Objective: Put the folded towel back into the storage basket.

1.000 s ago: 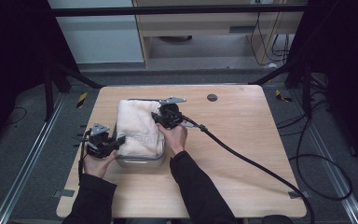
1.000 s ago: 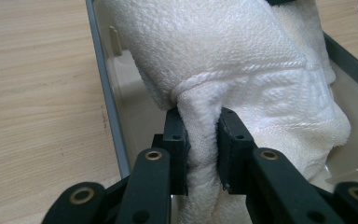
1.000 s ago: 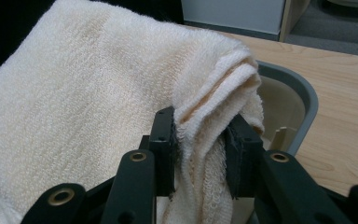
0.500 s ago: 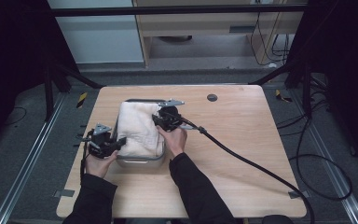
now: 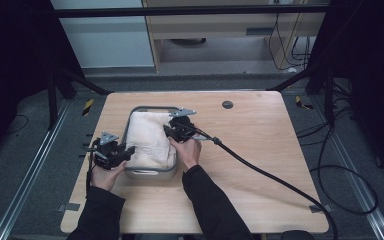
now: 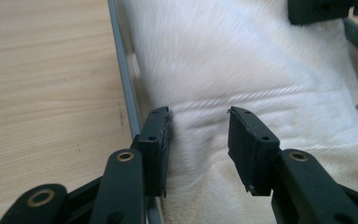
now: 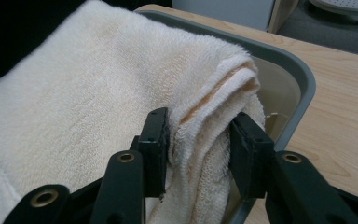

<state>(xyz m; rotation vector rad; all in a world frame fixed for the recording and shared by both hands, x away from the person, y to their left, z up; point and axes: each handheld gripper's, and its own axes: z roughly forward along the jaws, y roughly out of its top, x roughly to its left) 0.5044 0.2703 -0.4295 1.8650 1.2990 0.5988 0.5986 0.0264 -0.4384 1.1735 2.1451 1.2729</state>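
Note:
A folded cream towel (image 5: 150, 137) lies in a grey tray (image 5: 152, 173) at the left middle of the wooden table (image 5: 260, 150). My left gripper (image 5: 127, 152) is at the tray's left side. In the left gripper view its jaws (image 6: 198, 135) stand apart over the towel (image 6: 242, 60) just inside the tray's rim (image 6: 121, 74), and they have just been opening. My right gripper (image 5: 169, 131) is at the tray's right side. Its jaws (image 7: 200, 140) have also just been opening, and the towel's folded edge (image 7: 214, 93) sits loose between them beside the tray wall (image 7: 303, 79).
A thick black cable (image 5: 260, 172) runs from the right gripper across the table to its front right corner. A small dark round hole (image 5: 227, 104) sits near the far edge. The right half of the tabletop is bare wood. Dark frame posts stand at the table's far corners.
Both hands keep their places at the tray. The towel and tray have not shifted.

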